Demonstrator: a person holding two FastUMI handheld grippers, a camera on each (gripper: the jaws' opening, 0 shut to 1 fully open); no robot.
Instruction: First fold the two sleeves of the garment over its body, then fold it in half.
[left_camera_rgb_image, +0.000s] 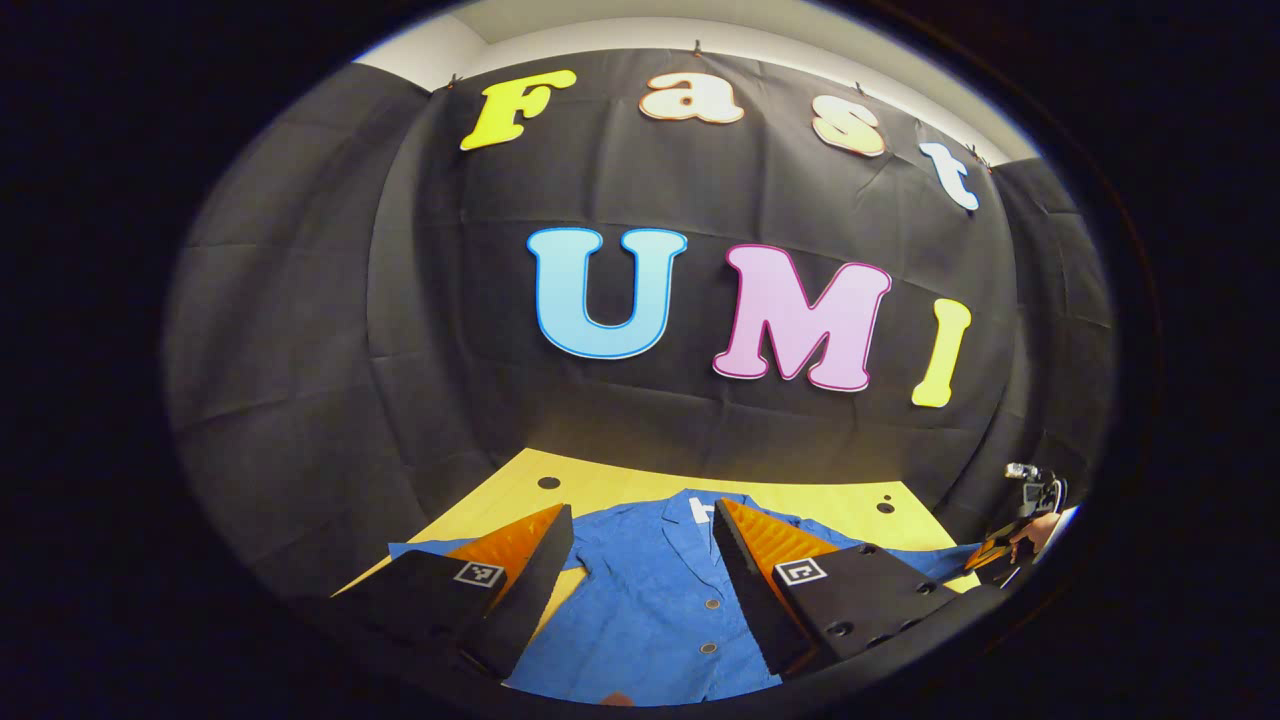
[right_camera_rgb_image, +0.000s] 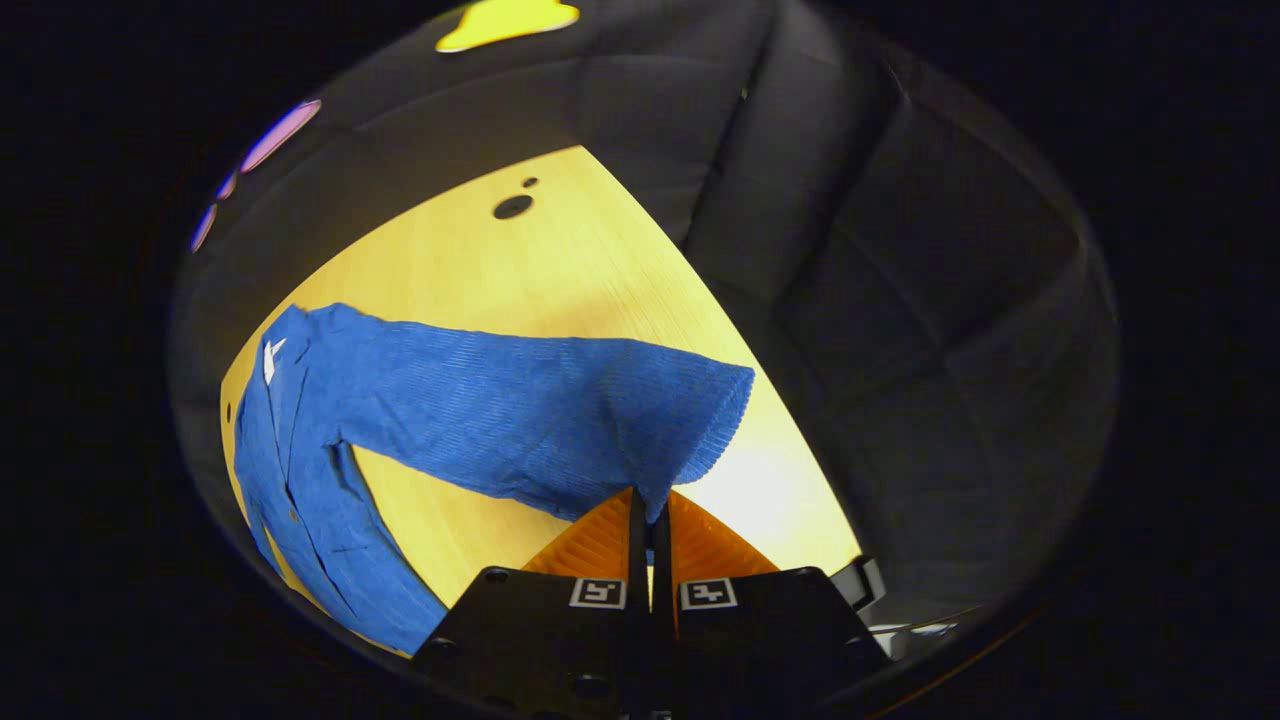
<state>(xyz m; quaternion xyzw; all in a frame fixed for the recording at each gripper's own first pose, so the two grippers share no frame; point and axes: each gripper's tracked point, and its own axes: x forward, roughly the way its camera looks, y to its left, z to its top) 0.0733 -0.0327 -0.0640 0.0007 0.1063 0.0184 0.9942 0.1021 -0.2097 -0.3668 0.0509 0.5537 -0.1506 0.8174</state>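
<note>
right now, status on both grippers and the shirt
Left gripper open, above the shirt body. Right gripper shut on the sleeve cuff edge, sleeve stretched out over the table. Nothing in the way.

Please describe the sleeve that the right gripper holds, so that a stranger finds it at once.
On the yellow table lies a blue garment. One long sleeve stretches away from its body, apart from the buttoned front, and its ribbed cuff end is pinched in the right gripper.

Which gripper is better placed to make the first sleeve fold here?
Right. The right gripper is already shut on the cuff of the blue sleeve, ready to carry it over the shirt body. The left gripper hangs open above the body, holding nothing.
</note>
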